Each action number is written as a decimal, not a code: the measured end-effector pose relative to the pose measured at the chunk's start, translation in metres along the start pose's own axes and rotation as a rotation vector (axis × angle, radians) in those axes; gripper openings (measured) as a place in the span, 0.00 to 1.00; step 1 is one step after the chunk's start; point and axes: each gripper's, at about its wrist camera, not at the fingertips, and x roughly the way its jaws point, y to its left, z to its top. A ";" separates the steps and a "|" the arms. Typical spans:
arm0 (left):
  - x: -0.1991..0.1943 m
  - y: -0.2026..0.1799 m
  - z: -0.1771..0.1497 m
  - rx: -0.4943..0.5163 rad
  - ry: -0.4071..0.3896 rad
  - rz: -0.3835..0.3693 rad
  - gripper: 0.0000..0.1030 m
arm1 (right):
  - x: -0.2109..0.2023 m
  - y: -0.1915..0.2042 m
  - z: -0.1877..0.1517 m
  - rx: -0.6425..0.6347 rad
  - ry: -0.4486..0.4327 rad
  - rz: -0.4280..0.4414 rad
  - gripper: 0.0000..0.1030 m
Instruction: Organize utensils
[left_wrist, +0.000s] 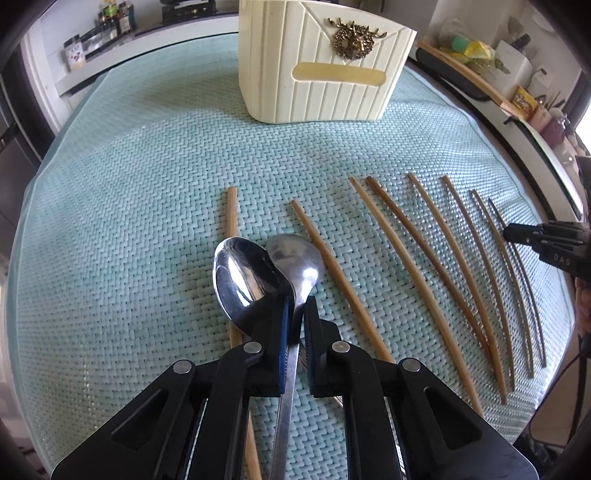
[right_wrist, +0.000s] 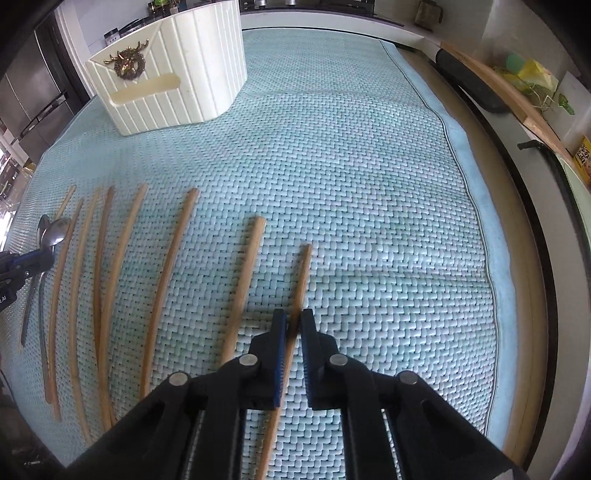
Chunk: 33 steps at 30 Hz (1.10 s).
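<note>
Two steel spoons lie side by side on the pale green woven mat. My left gripper is shut on the neck of the duller spoon; the shinier spoon lies just left of it, partly under the left finger. Several wooden chopsticks are spread in a row to the right. My right gripper is shut on the rightmost chopstick, which rests on the mat. A cream ribbed utensil holder with a brass deer ornament stands upright at the far side, also in the right wrist view.
The other chopsticks lie between the two grippers. The mat's right edge runs along a dark table rim. Bottles and jars sit on a counter at the back left; packets and bags crowd the right.
</note>
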 end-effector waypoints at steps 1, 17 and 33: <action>0.000 0.001 0.000 -0.003 -0.003 -0.003 0.05 | 0.000 -0.001 0.001 0.010 -0.001 0.009 0.07; -0.085 0.011 -0.002 -0.047 -0.202 -0.083 0.00 | -0.060 -0.021 -0.009 0.181 -0.183 0.240 0.06; -0.087 0.000 -0.007 0.013 -0.168 -0.124 0.07 | -0.142 -0.032 -0.046 0.145 -0.335 0.301 0.06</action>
